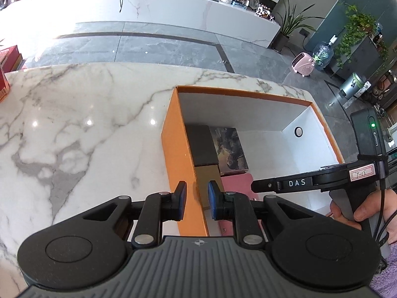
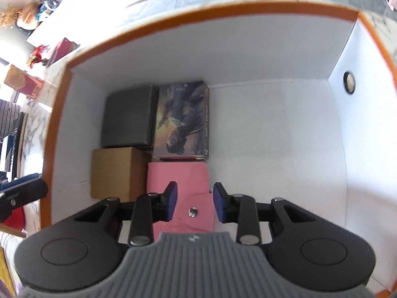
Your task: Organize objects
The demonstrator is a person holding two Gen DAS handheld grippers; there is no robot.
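Container: orange box (image 2: 248,10) with white interior, open at the top, standing on a white marble table (image 1: 86,114) near its right end.
Item 1: black square case (image 2: 129,116), flat on the box floor in the far left corner.
Item 2: picture-printed box (image 2: 183,119), touching the black case on its right side.
Item 3: brown cardboard box (image 2: 116,173), near side of the black case, against the left wall.
Item 4: pink wallet (image 2: 181,181) with a metal snap, lying just right of the cardboard box and near side of the printed box.
Free space: right half of the box floor is bare white; a round ringed hole (image 2: 349,82) sits in the right wall.
Right gripper (image 2: 194,202): held over the pink wallet, pointing down into the box; blue pads stand apart with a gap, pressing on nothing, the wallet's flap seen between them from above.
Left gripper (image 1: 196,200): held above the box's left orange wall; pads stand a narrow gap apart, the wall's edge seen between them, and contact cannot be told.
Person: a hand (image 1: 367,211) grips the right tool's handle.
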